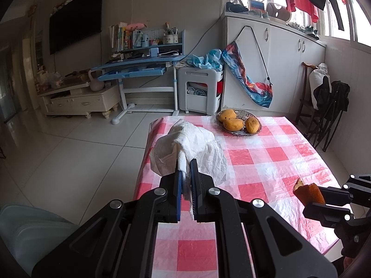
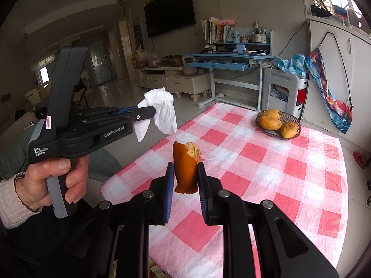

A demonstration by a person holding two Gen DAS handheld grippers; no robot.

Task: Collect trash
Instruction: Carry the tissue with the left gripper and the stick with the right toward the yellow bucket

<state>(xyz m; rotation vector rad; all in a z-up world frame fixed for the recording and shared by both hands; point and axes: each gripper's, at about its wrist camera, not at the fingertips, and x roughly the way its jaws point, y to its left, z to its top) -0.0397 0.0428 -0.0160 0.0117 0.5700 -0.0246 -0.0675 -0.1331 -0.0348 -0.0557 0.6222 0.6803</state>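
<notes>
My left gripper (image 1: 186,164) is shut on a crumpled white tissue (image 1: 197,146) and holds it above the left edge of the table. The same gripper (image 2: 151,112) and tissue (image 2: 163,110) show at the left of the right wrist view, held by a hand. My right gripper (image 2: 185,169) is shut on a bitten brown piece of bread (image 2: 186,166) and holds it upright above the checkered table. In the left wrist view the bread (image 1: 308,192) and right gripper (image 1: 324,197) appear at the right edge.
The table (image 2: 266,173) has a red and white checkered cover. A glass bowl (image 2: 293,120) with three mangoes (image 2: 270,121) stands at its far side. Tiled floor lies left of the table. A blue desk (image 2: 229,60) and white cabinets (image 1: 278,53) stand beyond.
</notes>
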